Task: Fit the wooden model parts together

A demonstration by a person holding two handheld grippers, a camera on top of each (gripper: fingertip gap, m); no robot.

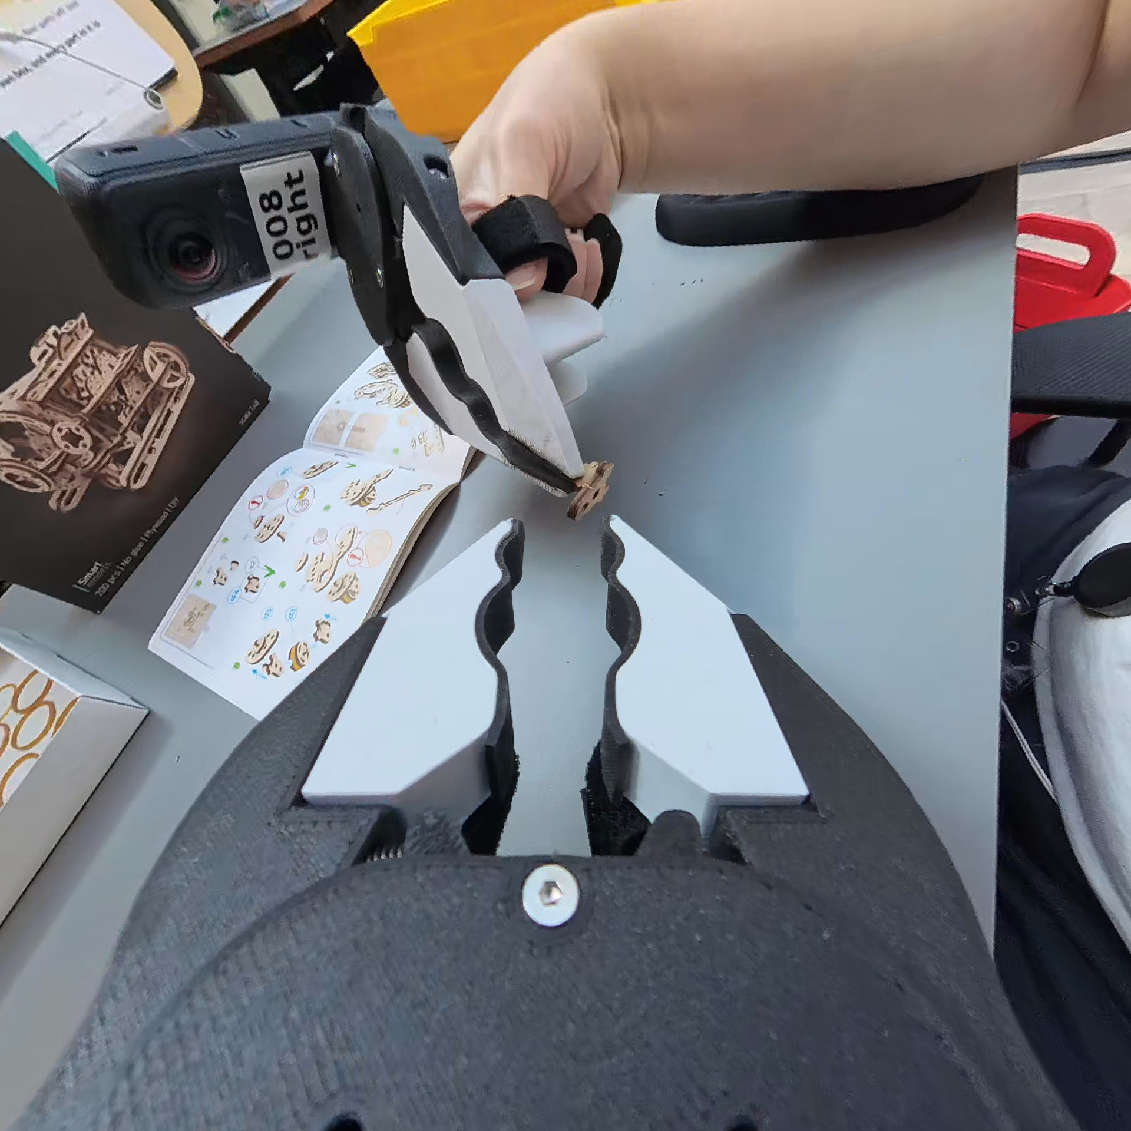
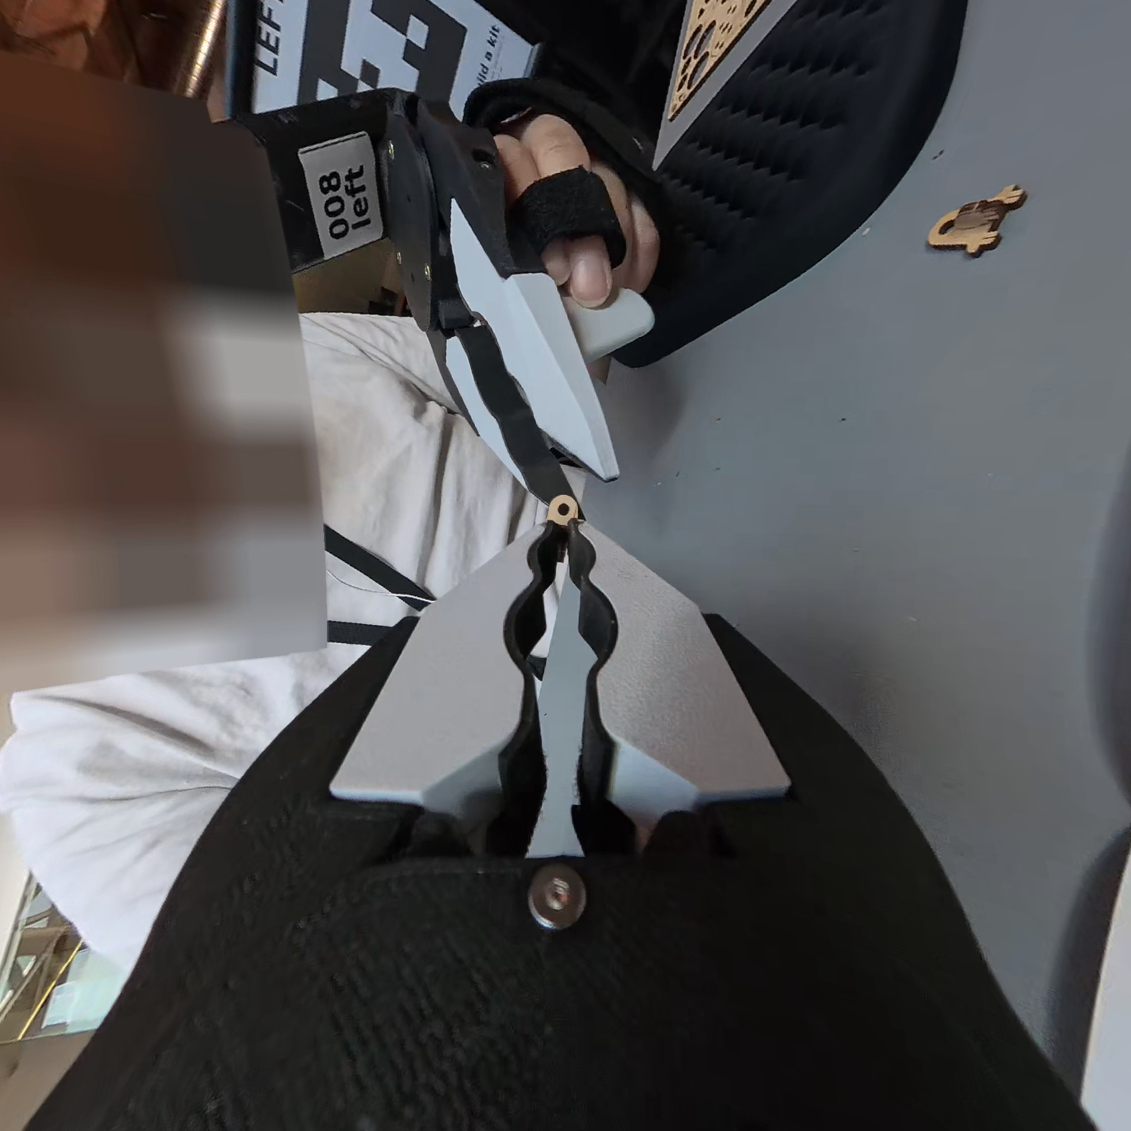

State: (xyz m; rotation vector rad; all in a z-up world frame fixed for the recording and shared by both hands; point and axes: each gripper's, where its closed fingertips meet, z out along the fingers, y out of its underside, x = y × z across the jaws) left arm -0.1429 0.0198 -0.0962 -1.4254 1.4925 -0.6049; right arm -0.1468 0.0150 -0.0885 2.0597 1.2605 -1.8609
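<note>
Right gripper (image 1: 566,483), fingers pinched on a small notched wooden gear piece (image 1: 590,489), holds it above the grey table (image 1: 795,489); left gripper (image 1: 563,538), fingers spread and empty, waits just beside. The thin, light plywood probably snaps easily; grip flat faces.

blocked left: booklet (image 1: 318,551), box (image 1: 92,391) | free: grey table (image 1: 795,489) right (possibly one loose piece (image 2: 976,223))

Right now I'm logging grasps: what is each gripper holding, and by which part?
The right gripper pinches a small wooden gear piece by its edge at the fingertips. The left gripper is open, holding nothing.
</note>
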